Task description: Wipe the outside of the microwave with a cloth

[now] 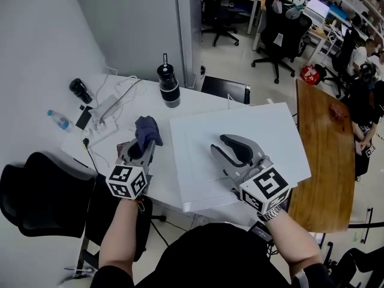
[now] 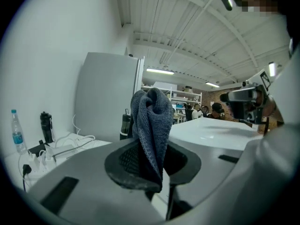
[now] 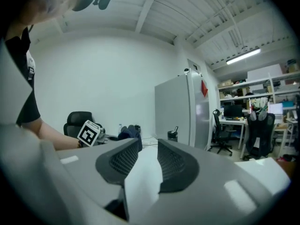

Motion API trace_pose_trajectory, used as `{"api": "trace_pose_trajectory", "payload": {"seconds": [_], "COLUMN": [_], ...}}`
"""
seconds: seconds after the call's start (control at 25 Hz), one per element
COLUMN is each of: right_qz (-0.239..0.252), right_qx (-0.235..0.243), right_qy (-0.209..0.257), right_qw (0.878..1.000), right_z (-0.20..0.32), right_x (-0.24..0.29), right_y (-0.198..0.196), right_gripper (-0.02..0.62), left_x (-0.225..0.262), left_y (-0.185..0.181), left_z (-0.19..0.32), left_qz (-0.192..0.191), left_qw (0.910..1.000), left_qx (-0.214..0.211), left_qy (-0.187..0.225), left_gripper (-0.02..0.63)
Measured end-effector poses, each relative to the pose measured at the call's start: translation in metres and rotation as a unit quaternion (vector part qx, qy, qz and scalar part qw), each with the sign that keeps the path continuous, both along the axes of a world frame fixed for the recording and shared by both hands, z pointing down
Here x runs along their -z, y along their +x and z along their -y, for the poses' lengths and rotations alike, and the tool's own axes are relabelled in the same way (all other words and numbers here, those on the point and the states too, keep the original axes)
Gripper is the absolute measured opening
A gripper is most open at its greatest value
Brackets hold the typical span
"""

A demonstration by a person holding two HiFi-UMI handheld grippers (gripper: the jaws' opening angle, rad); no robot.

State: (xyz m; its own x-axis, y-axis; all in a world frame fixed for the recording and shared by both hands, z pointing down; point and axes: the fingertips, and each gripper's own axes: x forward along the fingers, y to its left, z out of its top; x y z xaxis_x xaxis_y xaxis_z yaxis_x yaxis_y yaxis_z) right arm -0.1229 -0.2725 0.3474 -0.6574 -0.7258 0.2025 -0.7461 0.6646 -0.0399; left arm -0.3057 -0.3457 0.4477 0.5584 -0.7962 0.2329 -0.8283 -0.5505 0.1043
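Observation:
The white microwave (image 1: 240, 152) stands on the table, its flat top facing me. My left gripper (image 1: 144, 147) hangs beside its left side, shut on a bunched dark blue cloth (image 1: 146, 130) that sticks up from between the pads; the same cloth (image 2: 151, 125) fills the left gripper view. My right gripper (image 1: 231, 150) hovers over the microwave's top with its jaws parted and nothing between them; the gap shows the white top (image 3: 140, 177).
A black flask (image 1: 168, 84) stands behind the microwave's left corner. A power strip with white cables (image 1: 105, 116), a black bottle (image 1: 80, 90) and a water bottle (image 1: 59, 120) lie at the table's left. A wooden table (image 1: 324, 155) is to the right, a black chair (image 1: 42, 197) at the left.

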Motion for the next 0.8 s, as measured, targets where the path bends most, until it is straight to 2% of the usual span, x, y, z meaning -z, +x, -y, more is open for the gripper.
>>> {"api": "trace_pose_trajectory", "payload": {"seconds": [0.16, 0.32, 0.56, 0.8], "right_qz": [0.013, 0.024, 0.040, 0.062], "right_qx": [0.063, 0.123, 0.192, 0.248], "right_qy": [-0.002, 0.003, 0.021, 0.029], "right_qw": [0.998, 0.992, 0.980, 0.966], "right_z": [-0.007, -0.018, -0.036, -0.057], "right_x": [0.004, 0.011, 0.026, 0.041], "right_y": [-0.034, -0.064, -0.094, -0.105], "right_gripper": [0.174, 0.215, 0.283, 0.344], "left_x": [0.050, 0.088, 0.120, 0.132], "left_y": [0.006, 0.015, 0.040, 0.055], "left_z": [-0.031, -0.065, -0.114, -0.148], "left_qz": [-0.010, -0.024, -0.022, -0.034], "left_qw": [0.9976, 0.9922, 0.9780, 0.9630], "left_qx": [-0.045, -0.093, -0.181, -0.250], "left_qy": [0.052, 0.080, 0.101, 0.094], "left_gripper": [0.080, 0.080, 0.080, 0.080]}}
